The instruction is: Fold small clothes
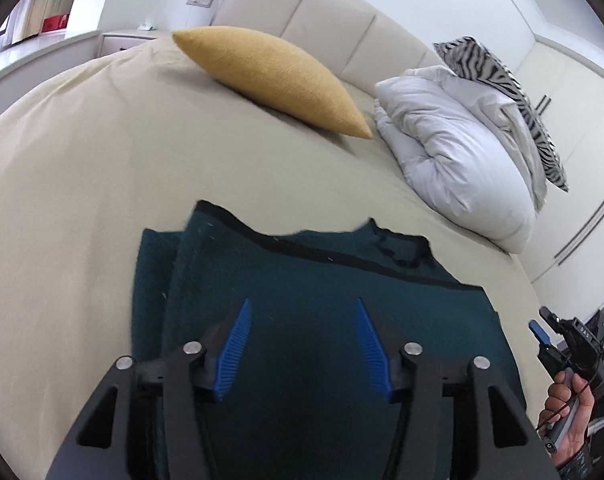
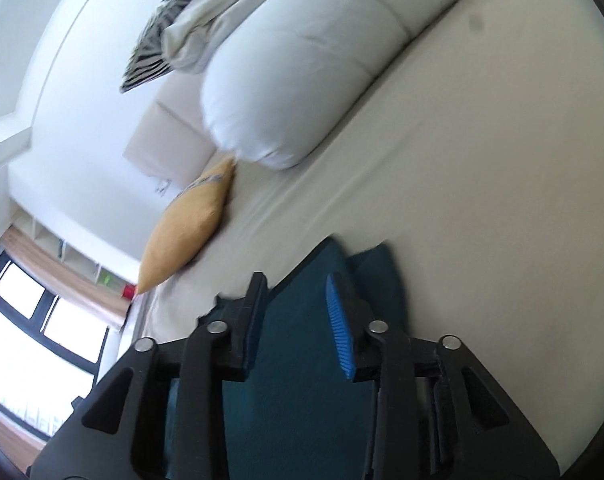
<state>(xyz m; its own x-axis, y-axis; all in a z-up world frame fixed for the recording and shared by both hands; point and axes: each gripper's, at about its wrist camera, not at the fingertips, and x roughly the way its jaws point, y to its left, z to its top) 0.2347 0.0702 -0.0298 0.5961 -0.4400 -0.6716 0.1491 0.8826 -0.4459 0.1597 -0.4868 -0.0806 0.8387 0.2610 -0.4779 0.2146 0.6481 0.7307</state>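
Observation:
A dark teal garment (image 1: 310, 276) with black trim lies folded on the beige bed sheet (image 1: 81, 184). My left gripper (image 1: 304, 306) hovers over its near part, jaws open, blue pads apart with nothing between them. At the right edge of the left wrist view, a hand (image 1: 570, 412) holds my right gripper (image 1: 542, 336) beside the garment's right edge. In the right wrist view, the view is rolled sideways. There my right gripper (image 2: 297, 284) is open, and the teal garment (image 2: 378, 276) shows behind and between its fingers without being pinched.
A yellow cushion (image 1: 269, 80) lies beyond the garment. A bunched white duvet (image 1: 458, 148) and a zebra-striped pillow (image 1: 498, 80) sit at the far right by the padded headboard (image 1: 322, 12). A bedside cabinet (image 1: 129, 38) stands far left. Bare sheet (image 2: 482, 200) surrounds the garment.

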